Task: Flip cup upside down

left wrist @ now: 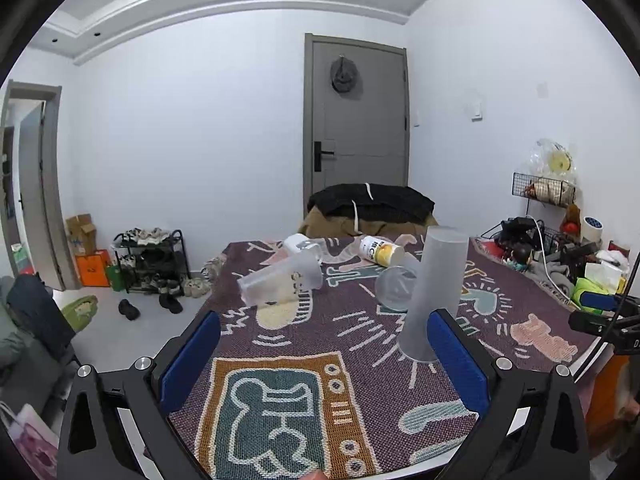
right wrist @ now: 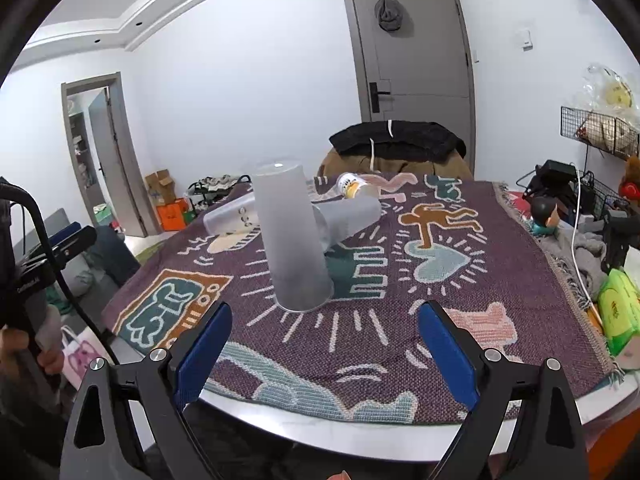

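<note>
A tall frosted plastic cup [left wrist: 434, 292] stands upside down, mouth on the patterned cloth; it also shows in the right wrist view [right wrist: 292, 236]. A second frosted cup [left wrist: 394, 286] lies on its side behind it, seen in the right wrist view too [right wrist: 352, 216]. A third clear cup [left wrist: 280, 278] lies on its side further left [right wrist: 230, 214]. My left gripper [left wrist: 324, 324] is open and empty, its right finger beside the upright cup's base. My right gripper [right wrist: 324, 316] is open and empty, just in front of that cup.
A white and yellow bottle [left wrist: 380, 252] lies on its side at the far end of the table. The patterned cloth [right wrist: 460, 300] covers the table. Clutter, cables and a green packet [right wrist: 616, 312] crowd the right edge. A chair with dark clothes [right wrist: 396, 144] stands behind.
</note>
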A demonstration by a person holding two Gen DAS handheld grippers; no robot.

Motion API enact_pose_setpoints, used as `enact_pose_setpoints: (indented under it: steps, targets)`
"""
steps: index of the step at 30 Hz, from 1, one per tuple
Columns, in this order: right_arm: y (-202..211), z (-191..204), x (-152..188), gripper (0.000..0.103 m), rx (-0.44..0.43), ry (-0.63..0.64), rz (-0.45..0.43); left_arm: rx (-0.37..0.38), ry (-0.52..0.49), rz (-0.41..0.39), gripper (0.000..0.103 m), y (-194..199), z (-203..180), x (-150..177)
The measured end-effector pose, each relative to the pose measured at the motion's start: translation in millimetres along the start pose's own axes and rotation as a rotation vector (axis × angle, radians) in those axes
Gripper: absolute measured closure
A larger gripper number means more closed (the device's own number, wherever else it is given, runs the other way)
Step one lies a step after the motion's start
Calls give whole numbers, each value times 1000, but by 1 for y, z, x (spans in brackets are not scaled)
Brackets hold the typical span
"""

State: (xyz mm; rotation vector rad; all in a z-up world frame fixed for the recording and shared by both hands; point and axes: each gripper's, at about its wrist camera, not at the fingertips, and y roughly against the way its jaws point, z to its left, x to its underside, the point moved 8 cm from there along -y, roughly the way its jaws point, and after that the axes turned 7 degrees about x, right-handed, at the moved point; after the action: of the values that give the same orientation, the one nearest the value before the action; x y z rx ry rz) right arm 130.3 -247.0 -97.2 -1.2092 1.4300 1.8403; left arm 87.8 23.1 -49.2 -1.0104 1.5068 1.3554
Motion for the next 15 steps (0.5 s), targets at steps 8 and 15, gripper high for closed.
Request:
enact_pose_setpoints:
  steps: [8, 15]
  targets:
    - [4, 1, -6, 8, -5, -12, -15, -2, -18, 7, 0, 2, -3, 3]
    - [7, -5, -8, 8, 7, -23, -21, 4, -9, 9, 0, 3, 0, 2]
